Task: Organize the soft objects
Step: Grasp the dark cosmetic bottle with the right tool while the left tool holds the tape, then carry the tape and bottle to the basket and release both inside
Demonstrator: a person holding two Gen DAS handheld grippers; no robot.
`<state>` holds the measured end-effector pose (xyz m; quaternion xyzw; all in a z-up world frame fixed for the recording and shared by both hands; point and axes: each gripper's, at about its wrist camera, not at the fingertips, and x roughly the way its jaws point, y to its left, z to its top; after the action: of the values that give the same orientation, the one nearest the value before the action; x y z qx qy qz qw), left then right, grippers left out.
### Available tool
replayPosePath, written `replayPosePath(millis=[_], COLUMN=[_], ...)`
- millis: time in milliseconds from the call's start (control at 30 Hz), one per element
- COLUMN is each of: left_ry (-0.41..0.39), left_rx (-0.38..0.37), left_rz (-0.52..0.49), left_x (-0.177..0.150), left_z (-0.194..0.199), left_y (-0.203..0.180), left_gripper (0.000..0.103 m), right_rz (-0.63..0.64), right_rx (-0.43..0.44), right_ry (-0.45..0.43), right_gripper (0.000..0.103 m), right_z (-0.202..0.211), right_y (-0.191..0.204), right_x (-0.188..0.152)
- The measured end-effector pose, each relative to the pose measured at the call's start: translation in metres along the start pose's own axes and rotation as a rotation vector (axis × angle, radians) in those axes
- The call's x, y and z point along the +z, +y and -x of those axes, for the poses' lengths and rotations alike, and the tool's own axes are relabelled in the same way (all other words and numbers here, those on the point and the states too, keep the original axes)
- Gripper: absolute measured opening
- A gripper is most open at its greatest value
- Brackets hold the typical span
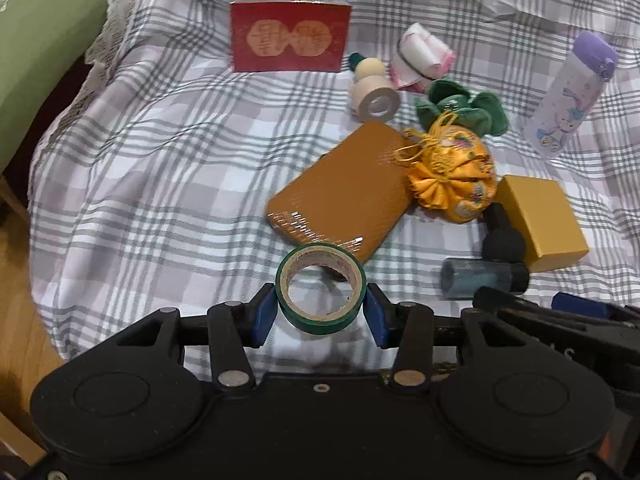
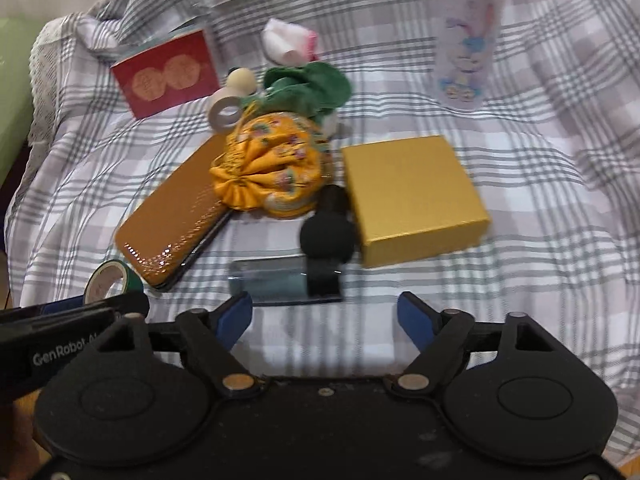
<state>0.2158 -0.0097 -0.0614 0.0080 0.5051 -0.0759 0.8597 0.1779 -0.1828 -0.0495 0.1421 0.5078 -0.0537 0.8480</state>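
A green tape roll (image 1: 321, 289) is gripped between the pads of the left tongs (image 1: 321, 312) above the checked cloth (image 1: 160, 184), while the right tongs (image 2: 325, 320) are held open and empty just before the small dark bottle (image 2: 280, 278), with the yellow fabric pouch (image 2: 272, 164) lying beyond it.

A red box (image 1: 289, 38), gold box (image 2: 412, 198) and, seemingly, a purple-capped bottle (image 1: 568, 94).

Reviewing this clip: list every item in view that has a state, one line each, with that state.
left gripper: shut on green tape roll, lifted
right gripper: open, empty
gold box: lid closed
purple-capped bottle: capped, lying down
small dark-capped bottle: capped, lying on its side
yellow drawstring pouch: cinched shut
beige tape roll: on cloth
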Motion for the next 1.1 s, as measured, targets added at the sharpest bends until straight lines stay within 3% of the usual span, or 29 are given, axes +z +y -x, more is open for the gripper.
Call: replayPosePath(millis=[167, 433, 500, 600, 1100], left_ry=[0.010, 0.026, 0.030, 0.037, 0.051], left_rx=[0.010, 0.009, 0.004, -0.001, -0.027], left_rz=[0.022, 0.022, 0.021, 0.016, -0.028], left_x=[-0.003, -0.005, -0.007, -0.010, -0.037], left_z=[-0.003, -0.003, -0.002, 0.000, 0.030], left_y=[0.009, 0.012, 0.010, 0.007, -0.019], left_gripper=[0.047, 0.047, 0.047, 0.047, 0.047], right_rz=[-0.005, 0.005, 0.020, 0.049, 0.018], right_rx=[0.033, -0.013, -0.033, -0.057, -0.021], right_ry=[0.036, 0.058, 0.063, 0.056, -0.007], right_gripper=[0.087, 0.086, 0.072, 0.070, 0.070], right_z=[-0.014, -0.030, -0.034, -0.031, 0.039], right_y=[0.010, 0.027, 0.031, 0.032, -0.007], right_x=[0.007, 0.011, 0.012, 0.011, -0.014])
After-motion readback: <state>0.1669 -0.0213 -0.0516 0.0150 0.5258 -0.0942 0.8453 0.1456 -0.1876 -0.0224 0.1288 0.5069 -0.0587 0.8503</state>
